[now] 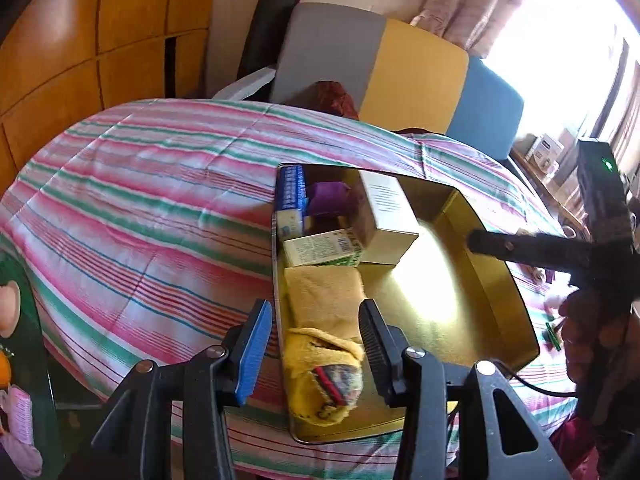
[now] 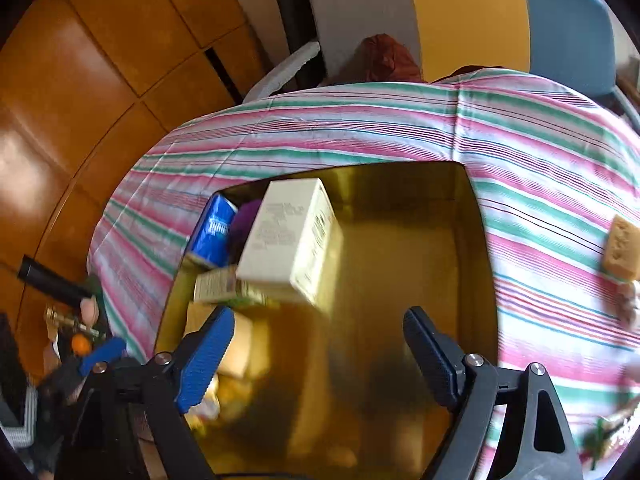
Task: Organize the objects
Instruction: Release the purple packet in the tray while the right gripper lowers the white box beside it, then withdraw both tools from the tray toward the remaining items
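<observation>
The left tongs [image 1: 314, 344] stand partly open, gripping nothing, above a yellow folded cloth [image 1: 324, 364] in the near corner of the shallow gold metal tray [image 1: 496, 292]. The right tongs [image 2: 320, 354] gape wide and empty over the tray's bare floor; a cream cardboard box [image 2: 292, 236] lies just beyond them on the striped worktop [image 2: 360, 128].

both wrist views look steeply down, close over the gold tray [image 1: 496, 292] [image 2: 400, 184] on the striped cloth [image 1: 140, 184] [image 2: 360, 120].
</observation>
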